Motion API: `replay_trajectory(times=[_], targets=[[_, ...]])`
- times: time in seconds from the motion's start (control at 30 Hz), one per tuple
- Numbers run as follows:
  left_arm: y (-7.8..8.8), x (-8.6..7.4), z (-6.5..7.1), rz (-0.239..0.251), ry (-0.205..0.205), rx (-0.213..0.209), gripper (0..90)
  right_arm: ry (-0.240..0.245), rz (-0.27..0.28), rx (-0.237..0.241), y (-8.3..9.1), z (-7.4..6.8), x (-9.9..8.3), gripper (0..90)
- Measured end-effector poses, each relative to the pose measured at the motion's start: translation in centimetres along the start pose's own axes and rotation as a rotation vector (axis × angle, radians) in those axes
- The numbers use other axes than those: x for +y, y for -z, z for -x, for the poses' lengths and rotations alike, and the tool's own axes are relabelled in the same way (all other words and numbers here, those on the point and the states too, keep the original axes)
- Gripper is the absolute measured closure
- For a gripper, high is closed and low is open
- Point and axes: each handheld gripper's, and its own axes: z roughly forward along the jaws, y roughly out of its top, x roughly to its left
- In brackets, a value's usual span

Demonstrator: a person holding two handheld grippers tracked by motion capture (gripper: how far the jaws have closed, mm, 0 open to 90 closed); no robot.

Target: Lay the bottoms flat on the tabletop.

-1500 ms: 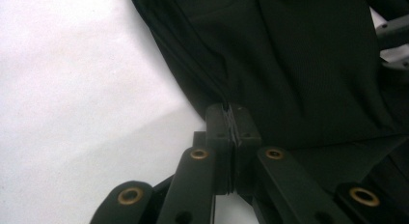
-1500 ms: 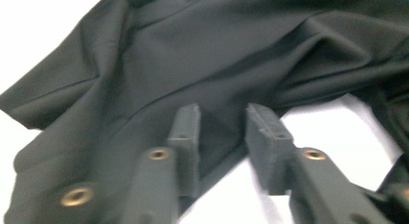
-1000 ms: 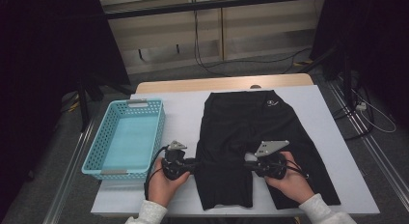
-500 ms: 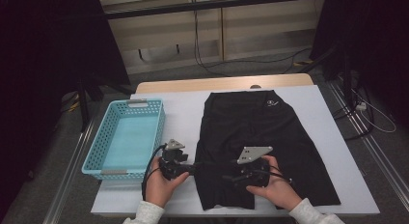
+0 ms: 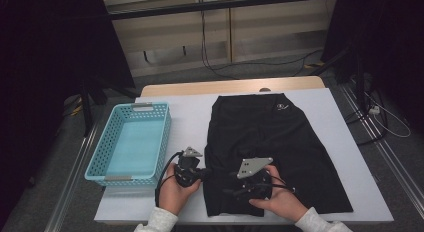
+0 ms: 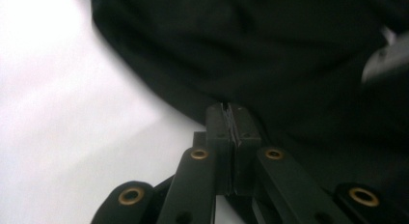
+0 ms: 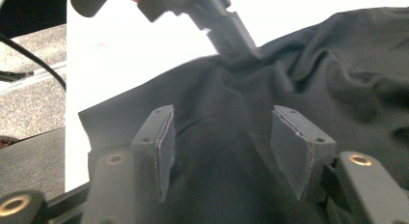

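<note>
A black garment (image 5: 270, 137) lies flat on the white table (image 5: 345, 137). At its lower left edge my left gripper (image 5: 202, 173) points right and is shut on that hem. In the left gripper view the jaws (image 6: 230, 119) meet on the cloth (image 6: 241, 50), having just been closing. My right gripper (image 5: 227, 184) lies low over the garment's lower part and points left toward the left gripper (image 7: 236, 45). Its pads stand apart (image 7: 236, 142) with black cloth (image 7: 337, 64) beneath and between them, not pinched. Its jaws have just been closing a little.
A light blue plastic basket (image 5: 162, 137) stands on the table's left part, close to my left hand. The table's near edge runs just under both hands. Cables and dark stands lie on the floor around the table.
My right gripper has slid left across the garment toward the left gripper. My left hand has stayed at the garment's left edge.
</note>
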Motion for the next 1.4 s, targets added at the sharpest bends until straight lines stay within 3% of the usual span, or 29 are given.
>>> replay_trajectory(times=[0.13,0.23,0.33,0.4,0.53,0.67,0.77,0.93,1.13,1.3,1.4], targets=[[0.5,0.6,-0.7,0.082,0.004,0.037,88.6,0.02,-0.003,0.011,-0.1,-0.8,0.6,44.6],[0.2,0.3,-1.1,0.048,-0.002,0.032,86.9,0.036,-0.008,0.025,-0.6,-1.4,0.8,45.1],[0.1,0.2,-1.2,0.053,0.01,0.039,63.8,0.034,-0.044,0.015,-1.4,-1.8,0.8,46.7],[0.4,0.1,-1.3,0.066,0.018,0.053,60.2,0.031,-0.038,0.03,-1.9,-2.3,0.8,48.5],[1.3,0.1,-1.8,0.084,0.028,0.072,44.1,0.015,-0.016,0.076,-2.7,-3.0,1.2,50.7],[1.7,0.1,-2.0,0.09,0.045,0.08,37.1,0.031,-0.051,0.105,-4.0,-3.7,0.9,46.2],[1.6,0.0,-1.9,0.084,0.043,0.095,35.9,0.101,-0.055,0.09,-4.5,-4.3,0.8,46.6],[1.6,0.0,-1.8,0.073,0.054,0.085,37.2,0.087,-0.049,0.058,-4.6,-4.5,0.8,60.9],[1.6,-0.2,-2.0,0.083,0.066,0.096,37.0,0.045,-0.044,0.038,-4.8,-4.3,0.9,87.6],[1.8,-0.1,-2.2,0.084,0.07,0.089,36.3,0.028,-0.038,0.048,-4.6,-4.0,0.9,89.4],[1.9,-0.1,-2.3,0.09,0.077,0.086,35.5,0.018,-0.034,0.091,-4.5,-4.2,0.9,89.4]])
